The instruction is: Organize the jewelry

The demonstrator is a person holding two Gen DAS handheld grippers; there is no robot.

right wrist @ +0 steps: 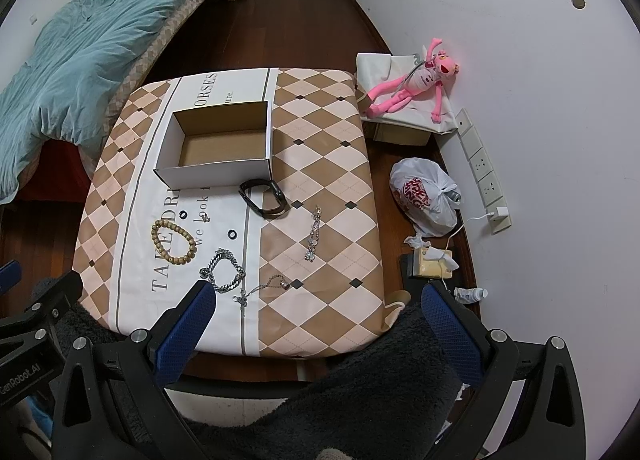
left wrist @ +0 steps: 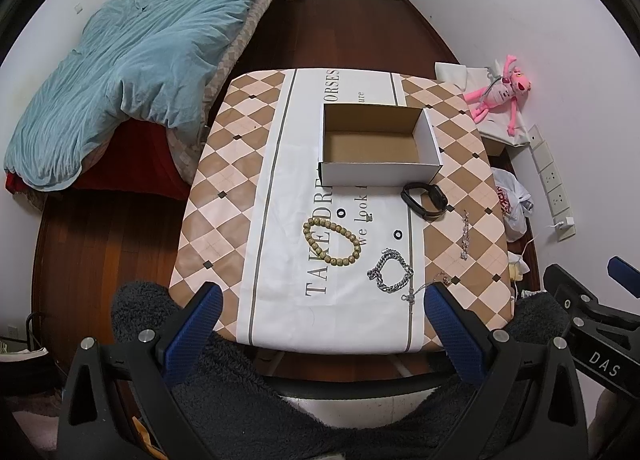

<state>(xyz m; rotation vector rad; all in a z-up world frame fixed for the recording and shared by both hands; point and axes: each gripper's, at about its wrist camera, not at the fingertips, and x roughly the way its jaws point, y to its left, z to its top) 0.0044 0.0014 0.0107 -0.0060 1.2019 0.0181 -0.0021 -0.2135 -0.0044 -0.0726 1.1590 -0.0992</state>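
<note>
An open, empty cardboard box [left wrist: 376, 146] [right wrist: 218, 148] stands on the table [left wrist: 224, 196] [right wrist: 328, 164]. In front of it lie a black band [left wrist: 426, 200] [right wrist: 264, 197], a beaded bracelet [left wrist: 331, 238] [right wrist: 174, 241], a silver chain bracelet [left wrist: 390, 270] [right wrist: 223, 270], a thin necklace [left wrist: 426, 287] [right wrist: 262, 287], a sparkly chain [left wrist: 465, 236] [right wrist: 314, 234] and two small black rings [left wrist: 341, 214] [right wrist: 232, 234]. My left gripper [left wrist: 322, 292] and right gripper [right wrist: 316, 292] are open and empty, above the table's near edge.
A bed with a teal duvet [left wrist: 136, 56] [right wrist: 80, 48] is at the left. A pink plush toy [left wrist: 500, 90] [right wrist: 408, 90], a plastic bag [right wrist: 426, 196], a power strip [right wrist: 482, 172] and small clutter lie on the floor at the right.
</note>
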